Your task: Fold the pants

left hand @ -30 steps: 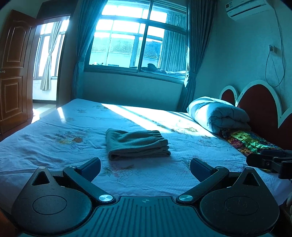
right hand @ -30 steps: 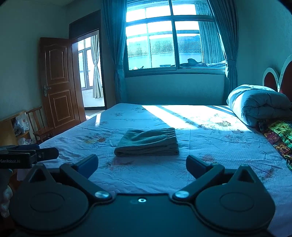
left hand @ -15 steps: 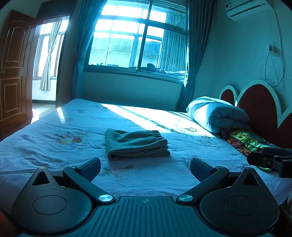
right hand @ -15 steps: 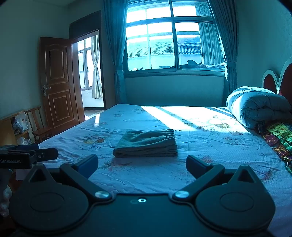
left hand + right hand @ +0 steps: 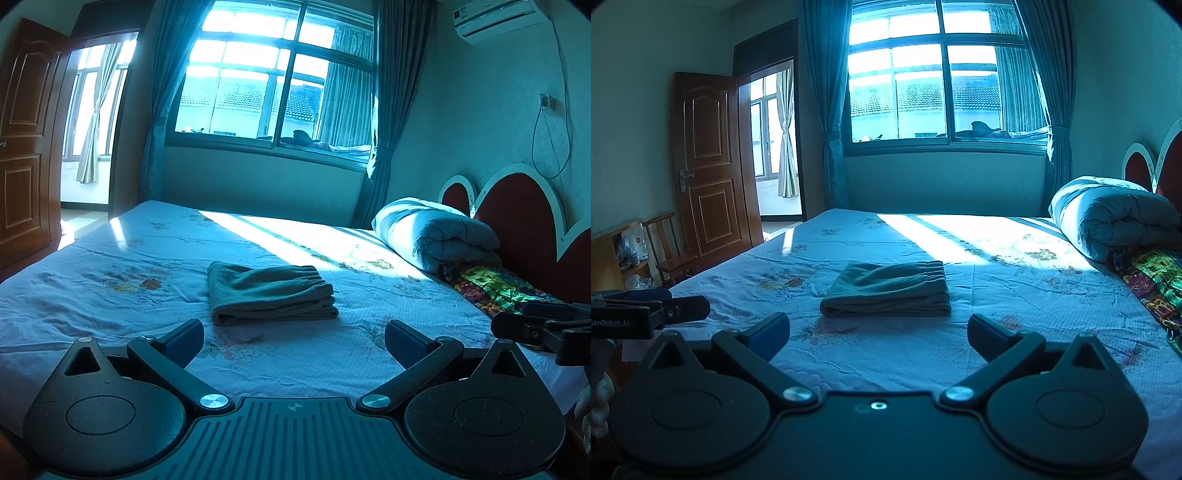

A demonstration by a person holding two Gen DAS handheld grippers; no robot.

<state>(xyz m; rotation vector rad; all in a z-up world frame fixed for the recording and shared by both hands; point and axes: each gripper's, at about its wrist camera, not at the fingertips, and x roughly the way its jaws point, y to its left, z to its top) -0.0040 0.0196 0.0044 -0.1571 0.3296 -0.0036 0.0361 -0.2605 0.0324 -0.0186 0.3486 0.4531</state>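
The grey-green pants (image 5: pixel 269 293) lie folded into a compact stack in the middle of the bed (image 5: pixel 110 266), elastic waistband facing the window. They also show in the right wrist view (image 5: pixel 888 290). My left gripper (image 5: pixel 293 339) is open and empty, held back from the pants near the bed's front edge. My right gripper (image 5: pixel 878 334) is open and empty, also short of the pants. The right gripper shows at the right edge of the left wrist view (image 5: pixel 543 330), and the left gripper at the left edge of the right wrist view (image 5: pixel 646 314).
A rolled grey duvet (image 5: pixel 436 234) and a colourful cloth (image 5: pixel 495 286) lie by the headboard (image 5: pixel 524 218) on the right. A window (image 5: pixel 942 81) faces the bed's far side. A wooden door (image 5: pixel 707 166) and chair (image 5: pixel 670 251) stand left.
Both views shift very slightly; the pants sit marginally lower and further left in frame. Both grippers stay open and nothing on the bed has moved.
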